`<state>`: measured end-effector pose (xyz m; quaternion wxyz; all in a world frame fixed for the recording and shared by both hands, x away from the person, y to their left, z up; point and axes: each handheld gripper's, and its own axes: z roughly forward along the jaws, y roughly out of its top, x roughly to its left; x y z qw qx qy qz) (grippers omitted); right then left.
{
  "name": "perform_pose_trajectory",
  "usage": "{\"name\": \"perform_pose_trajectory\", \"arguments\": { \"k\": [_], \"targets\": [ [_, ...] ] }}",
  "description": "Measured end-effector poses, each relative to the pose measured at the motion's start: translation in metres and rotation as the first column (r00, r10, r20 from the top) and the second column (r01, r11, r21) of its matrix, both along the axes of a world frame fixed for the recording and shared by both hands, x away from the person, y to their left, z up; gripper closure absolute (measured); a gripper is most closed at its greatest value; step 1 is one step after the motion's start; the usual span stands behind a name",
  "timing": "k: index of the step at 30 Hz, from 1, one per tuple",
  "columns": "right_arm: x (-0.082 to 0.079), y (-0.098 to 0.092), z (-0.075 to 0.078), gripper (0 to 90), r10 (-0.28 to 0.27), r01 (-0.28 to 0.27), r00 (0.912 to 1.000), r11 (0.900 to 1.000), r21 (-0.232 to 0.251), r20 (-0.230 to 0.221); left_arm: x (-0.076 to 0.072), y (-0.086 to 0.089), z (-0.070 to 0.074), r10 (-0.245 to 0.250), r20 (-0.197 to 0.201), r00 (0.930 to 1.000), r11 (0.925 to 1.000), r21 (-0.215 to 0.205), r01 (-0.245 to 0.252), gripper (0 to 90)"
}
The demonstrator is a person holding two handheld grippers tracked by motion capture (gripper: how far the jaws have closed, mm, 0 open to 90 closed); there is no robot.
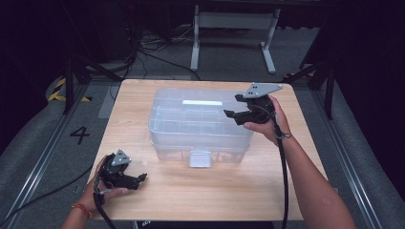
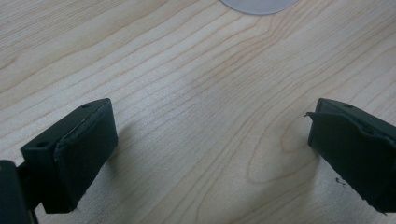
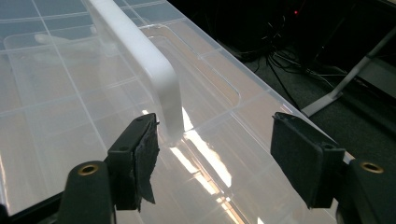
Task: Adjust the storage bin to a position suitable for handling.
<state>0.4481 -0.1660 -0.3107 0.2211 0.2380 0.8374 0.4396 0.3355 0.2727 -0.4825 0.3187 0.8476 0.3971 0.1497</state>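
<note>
High view: right gripper (image 1: 232,107) open-jawed over clear plastic box (image 1: 198,125) — left gripper (image 1: 143,177) open, empty, on table (image 1: 215,195).

High view looks down and forward over the table (image 1: 143,200); left gripper view sits close above its wood; right gripper view faces the clear storage box (image 3: 70,93) lid closely, shared with the high view.

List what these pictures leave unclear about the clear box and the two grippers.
- Box contents: high view, hazy through the lid, too small to tell.
- Handle: right gripper view, its far end cut off by the top edge.
- Grey disc: left gripper view, cut off by the top edge.
</note>
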Motion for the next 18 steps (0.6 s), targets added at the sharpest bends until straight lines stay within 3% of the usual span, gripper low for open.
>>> {"name": "perform_pose_trajectory", "arguments": {
  "k": [13, 18],
  "targets": [
    [0.006, 0.020, -0.001, 44.9, 0.057, -0.058, 0.9983, 0.998, -0.037, -0.007, 0.000, 0.000, 0.000, -0.002, 0.000, 1.0000, 1.0000, 0.001, 0.002, 1.9],
    [0.009, 0.022, -0.002, 46.2, 0.041, -0.041, 0.9992, 0.997, -0.066, -0.002, 0.000, 0.000, 0.000, -0.003, 0.000, 1.0000, 1.0000, 0.001, 0.003, 2.0]
  ]
}}
